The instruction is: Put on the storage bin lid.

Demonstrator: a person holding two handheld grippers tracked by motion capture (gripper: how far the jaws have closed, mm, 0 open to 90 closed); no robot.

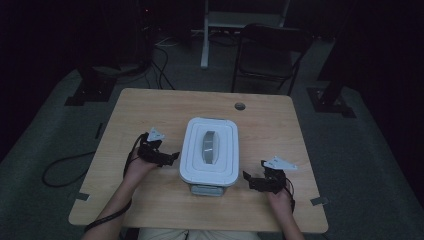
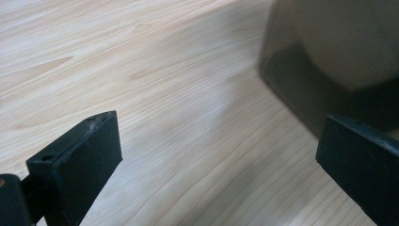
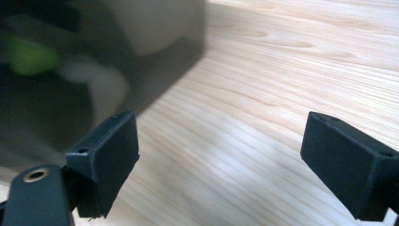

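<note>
A white box with a lid sat in the middle of the wooden table. A grey handle lay flat on top of the lid. The left gripper was near the box at its 9 o'clock side, and its jaws were spread wide with nothing between them. The right gripper was near the box at about 4 o'clock. Its jaws were spread wide too, over bare wood.
</note>
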